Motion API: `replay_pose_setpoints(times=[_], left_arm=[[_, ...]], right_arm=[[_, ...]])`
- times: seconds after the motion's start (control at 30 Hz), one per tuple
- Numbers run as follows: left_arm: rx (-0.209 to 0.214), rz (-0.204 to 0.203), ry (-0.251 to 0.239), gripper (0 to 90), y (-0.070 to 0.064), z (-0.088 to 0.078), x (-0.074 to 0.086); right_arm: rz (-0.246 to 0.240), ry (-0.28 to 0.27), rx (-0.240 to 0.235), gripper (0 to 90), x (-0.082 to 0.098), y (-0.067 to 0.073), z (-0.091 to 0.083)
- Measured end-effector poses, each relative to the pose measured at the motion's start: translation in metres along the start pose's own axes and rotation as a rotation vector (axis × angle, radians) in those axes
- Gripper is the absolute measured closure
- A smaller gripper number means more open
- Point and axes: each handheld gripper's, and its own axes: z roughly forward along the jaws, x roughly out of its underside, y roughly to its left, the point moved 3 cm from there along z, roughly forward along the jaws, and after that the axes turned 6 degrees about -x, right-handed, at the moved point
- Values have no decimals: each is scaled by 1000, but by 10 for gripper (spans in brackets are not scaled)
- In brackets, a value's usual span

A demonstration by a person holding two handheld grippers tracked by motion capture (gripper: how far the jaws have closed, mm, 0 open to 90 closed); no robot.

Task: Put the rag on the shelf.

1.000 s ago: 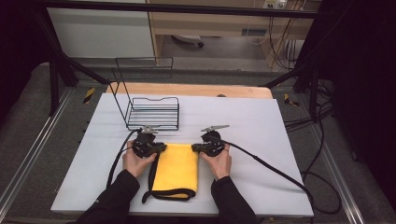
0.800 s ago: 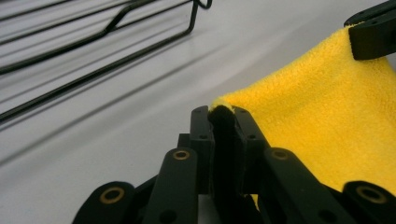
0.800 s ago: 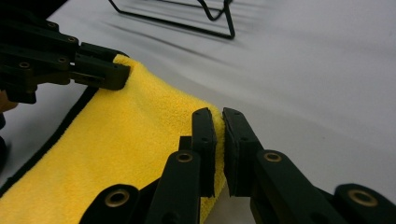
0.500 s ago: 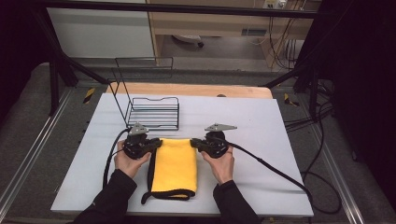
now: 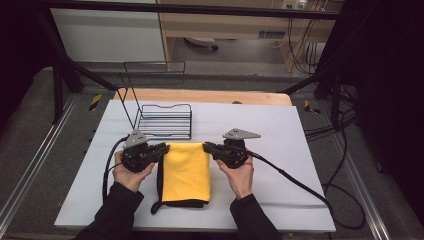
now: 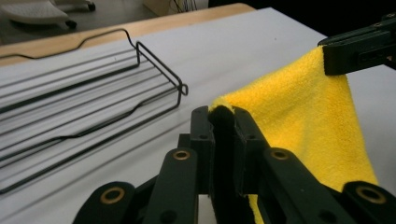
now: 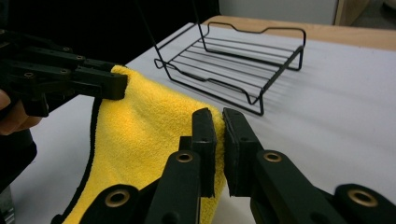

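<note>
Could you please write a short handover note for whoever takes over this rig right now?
Left gripper: shut on the far left corner of the yellow cloth.
Right gripper: shut on the far right corner of it.
The cloth lies folded on the white table, near edge resting flat, far edge pinched between the two grippers and raised a little. The black wire rack stands just beyond it, with nothing on it.
Done: both far corners gripped.
Left: probably lift the cloth and fold or move it, perhaps toward the rack; keep both grips even.
</note>
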Motion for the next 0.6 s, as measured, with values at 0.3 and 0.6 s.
replay_pose_setpoints(times=[0.3, 0.6], left_arm=[[-7, -5, -82, 805, -1, -19, -13], [-9, -6, -131, 805, -2, -29, -21]], right_arm=[[-80, -69, 0, 844, -20, 15, -8], [-131, -106, 1, 845, -31, 23, -14]])
